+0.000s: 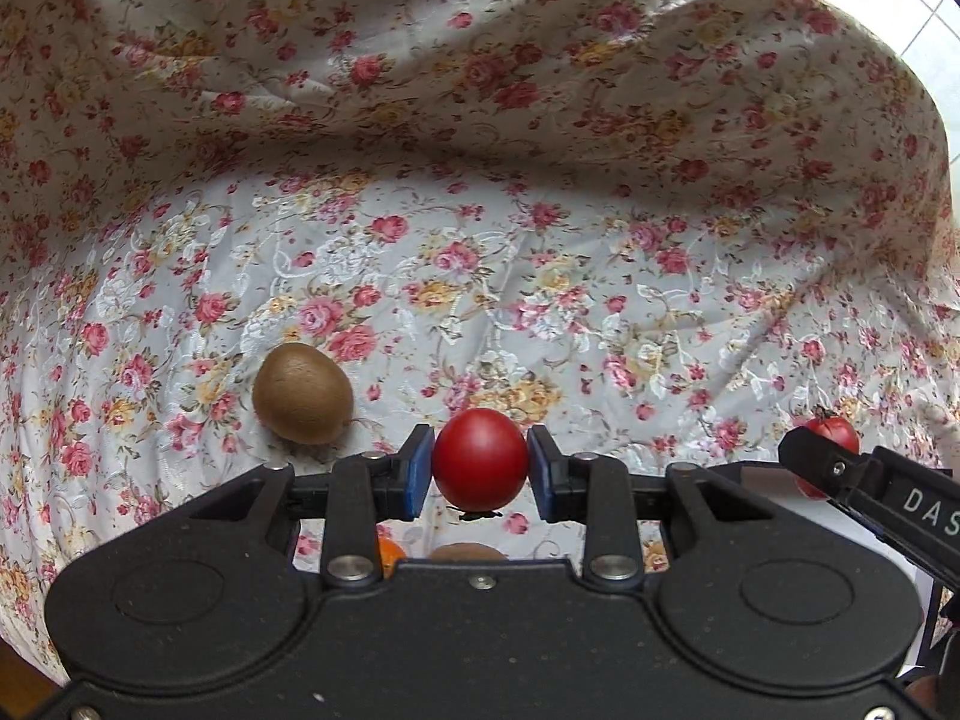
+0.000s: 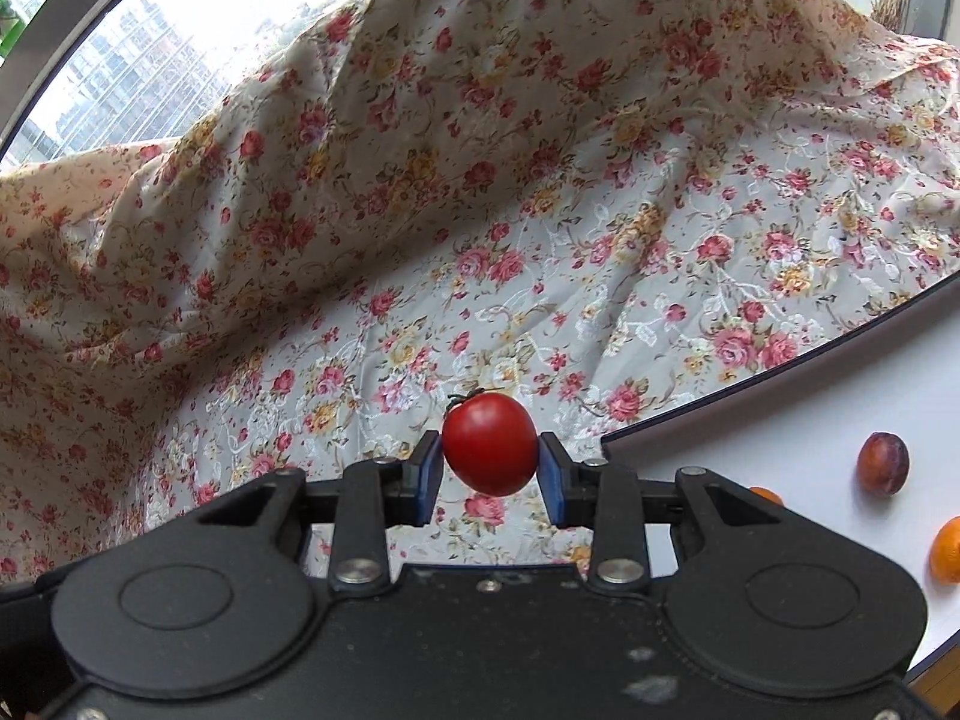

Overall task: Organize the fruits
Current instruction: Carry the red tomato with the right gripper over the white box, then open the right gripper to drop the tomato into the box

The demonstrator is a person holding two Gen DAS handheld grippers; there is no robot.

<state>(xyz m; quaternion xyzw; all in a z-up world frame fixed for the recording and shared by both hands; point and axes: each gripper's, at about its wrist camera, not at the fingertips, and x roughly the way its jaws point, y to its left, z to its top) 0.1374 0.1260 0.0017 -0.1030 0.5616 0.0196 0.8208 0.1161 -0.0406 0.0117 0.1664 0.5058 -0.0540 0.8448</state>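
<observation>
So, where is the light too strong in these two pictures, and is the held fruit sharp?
Right wrist view: the window at top left is washed out to near white, while the tomato is sharp. Left wrist view: only the top right corner is overexposed; the cloth is evenly lit; the red fruit is sharp. Both views bend straight edges.

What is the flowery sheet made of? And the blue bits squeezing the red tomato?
Flowery sheet: looks like thin woven cloth, matte, since it wrinkles and folds softly. Blue pads on the right gripper, pressing the tomato: probably rubber or soft plastic, dull and smooth; hard to be sure.
</observation>
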